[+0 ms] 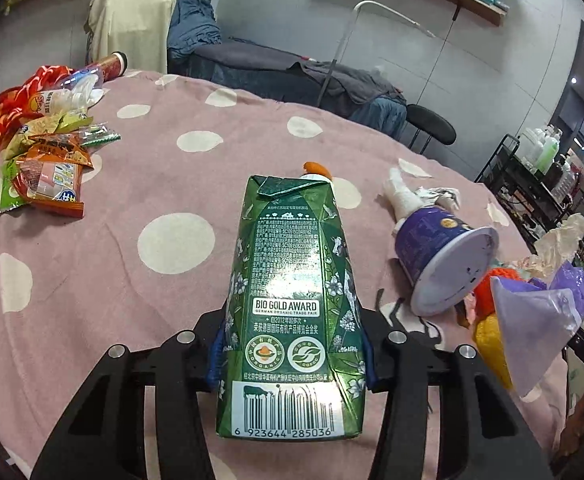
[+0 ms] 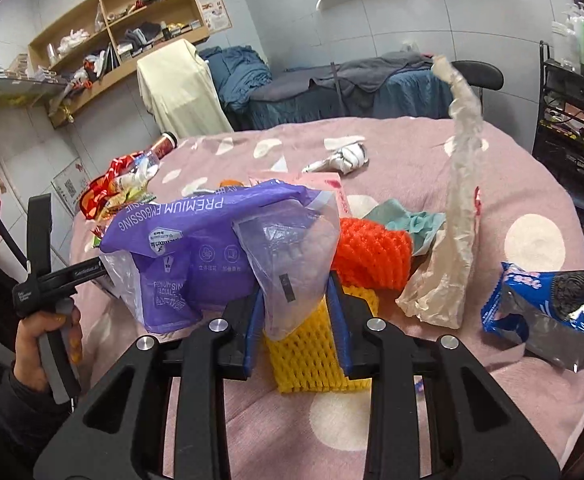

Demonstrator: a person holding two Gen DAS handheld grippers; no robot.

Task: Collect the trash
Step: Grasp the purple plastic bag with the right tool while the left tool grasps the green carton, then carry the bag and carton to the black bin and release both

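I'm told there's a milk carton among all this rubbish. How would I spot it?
Look at the pink polka-dot blanket. Near its front, the left gripper is clamped on the carton. It is tall, glossy green, with a barcode; the neighbouring cup is purple and round.

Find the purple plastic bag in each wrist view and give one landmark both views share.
Left wrist view: the purple plastic bag sits at the right edge, beside the tipped purple cup.
Right wrist view: the purple plastic bag fills the centre left, its clear corner pinched in the right gripper.
Shared landmark: the cream cloth over a chair behind the table.
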